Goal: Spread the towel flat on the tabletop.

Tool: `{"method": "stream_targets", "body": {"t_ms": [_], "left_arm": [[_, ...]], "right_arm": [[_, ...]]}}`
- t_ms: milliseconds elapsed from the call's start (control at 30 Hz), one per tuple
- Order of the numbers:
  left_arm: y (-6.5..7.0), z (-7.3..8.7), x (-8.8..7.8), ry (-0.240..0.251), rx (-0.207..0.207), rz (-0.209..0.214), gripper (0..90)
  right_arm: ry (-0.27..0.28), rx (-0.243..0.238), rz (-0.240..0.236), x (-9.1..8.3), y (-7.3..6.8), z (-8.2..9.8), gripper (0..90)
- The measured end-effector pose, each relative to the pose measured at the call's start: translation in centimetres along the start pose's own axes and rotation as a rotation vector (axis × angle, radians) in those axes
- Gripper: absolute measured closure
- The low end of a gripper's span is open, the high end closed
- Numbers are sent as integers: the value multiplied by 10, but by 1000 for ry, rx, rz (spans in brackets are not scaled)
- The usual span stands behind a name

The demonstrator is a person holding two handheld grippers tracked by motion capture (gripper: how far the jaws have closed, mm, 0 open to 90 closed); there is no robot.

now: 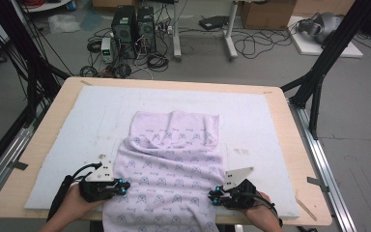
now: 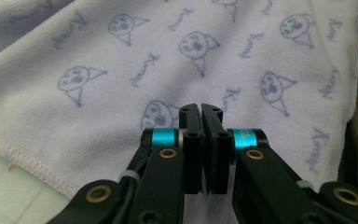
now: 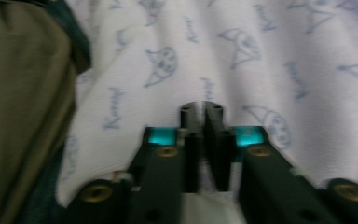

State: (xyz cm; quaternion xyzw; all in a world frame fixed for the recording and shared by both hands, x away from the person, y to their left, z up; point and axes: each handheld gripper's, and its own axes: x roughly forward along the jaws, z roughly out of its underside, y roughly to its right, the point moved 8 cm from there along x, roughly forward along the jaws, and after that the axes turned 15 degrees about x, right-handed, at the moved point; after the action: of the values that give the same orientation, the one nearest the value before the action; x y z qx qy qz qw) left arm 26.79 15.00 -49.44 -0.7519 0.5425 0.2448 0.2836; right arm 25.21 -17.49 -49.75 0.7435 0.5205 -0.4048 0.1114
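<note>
Lilac towel (image 2: 121, 60) carries repeated blue cartoon faces and script lettering.

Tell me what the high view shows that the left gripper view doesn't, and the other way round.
High view: the whole towel on a white mat over the table, its near end hanging over the table's front edge, with the left gripper at its left side and the right gripper at its right.

Left gripper view: close detail, with jaws pressed together over the cloth and the stitched hem. Whether cloth is pinched between them is hidden.

Both: the towel's pale lilac cloth with blue cartoon faces, and the left gripper.
</note>
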Motion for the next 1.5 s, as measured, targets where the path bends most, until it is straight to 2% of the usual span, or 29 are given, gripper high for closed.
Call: {"method": "stream_targets", "body": {"t_ms": [67, 167, 200, 233, 267, 300, 367, 400, 467, 533, 567, 600, 667, 733, 767, 833, 900, 933, 967, 1067, 1133, 1200, 1233, 1267, 1300, 1367, 1400, 1467, 1500], "left_arm": [[5, 1, -3, -2, 11, 20, 882], [22, 2, -15, 21, 25, 59, 883], [29, 0, -21, 47, 37, 73, 881], [31, -2, -25, 61, 42, 74, 869], [30, -4, -26, 71, 45, 56, 816], [27, -4, -26, 70, 48, 38, 739], [14, -6, -20, 49, 31, 3, 646], [9, -7, -17, 49, 20, -3, 594], [-5, -7, -7, 32, -5, -15, 563], [-11, -4, 2, 4, -13, -5, 578], [-11, -2, 6, -6, -3, 13, 655], [-11, -3, 7, 9, 8, 2, 693], [-8, -2, 5, 8, 13, 12, 864], [-2, -2, 2, 9, 14, 31, 880], [6, -2, -2, 11, 33, 53, 882], [20, -2, -15, 38, 60, 73, 882], [29, -4, -26, 67, 81, 83, 867], [29, -4, -27, 64, 75, 73, 791], [26, -4, -27, 55, 72, 56, 698], [13, -4, -20, 38, 45, 15, 616], [6, 0, -12, 7, 28, 11, 615], [6, 3, -4, -14, 22, 27, 701], [7, 3, -5, 0, 33, 16, 748], [9, 3, -5, 5, 28, 33, 874], [13, 4, -7, 3, 31, 54, 879], [31, 3, -17, 15, 69, 127, 882], [36, 2, -21, 28, 83, 138, 879], [37, 0, -29, 65, 81, 120, 836], [30, 1, -29, 61, 68, 82, 749]], "right_arm": [[0, -11, -10, 0, -3, 2, 885], [-51, -39, -108, -7, -21, 12, 890], [-47, -47, -123, -10, -27, 14, 885], [-17, -54, -137, -16, -33, 12, 880], [22, -48, -139, -21, -33, 8, 843], [61, -29, -120, -26, -30, 3, 791], [96, -9, -75, -27, -17, -6, 737], [103, -5, -23, -23, -6, -11, 666], [86, 5, 11, -13, 7, -17, 666], [56, 3, 40, -4, 16, -18, 685], [32, -3, 54, 2, 20, -17, 728], [13, -6, 58, 6, 21, -16, 747], [24, -8, 29, 7, 19, -15, 881], [30, -22, 24, 7, 15, -13, 888], [18, -11, -5, 6, 12, -11, 892], [-13, -27, -99, 1, -8, -2, 893], [10, -66, -129, -7, -25, 0, 871], [35, -70, -122, -13, -29, -3, 815], [49, -64, -90, -16, -27, -6, 750], [54, -43, -16, -14, -7, -13, 662], [41, -21, 4, -5, 6, -13, 662], [16, -21, 18, 3, 11, -11, 691], [13, -23, 22, 5, 12, -9, 742], [22, -13, 15, 5, 12, -9, 812], [17, -15, -4, 4, 11, -8, 882], [-13, -32, -61, 1, 1, -1, 885], [-24, -63, -80, -3, -7, 3, 884], [21, -63, -98, -11, -14, 2, 870], [48, -53, -90, -14, -13, -2, 816]]}}
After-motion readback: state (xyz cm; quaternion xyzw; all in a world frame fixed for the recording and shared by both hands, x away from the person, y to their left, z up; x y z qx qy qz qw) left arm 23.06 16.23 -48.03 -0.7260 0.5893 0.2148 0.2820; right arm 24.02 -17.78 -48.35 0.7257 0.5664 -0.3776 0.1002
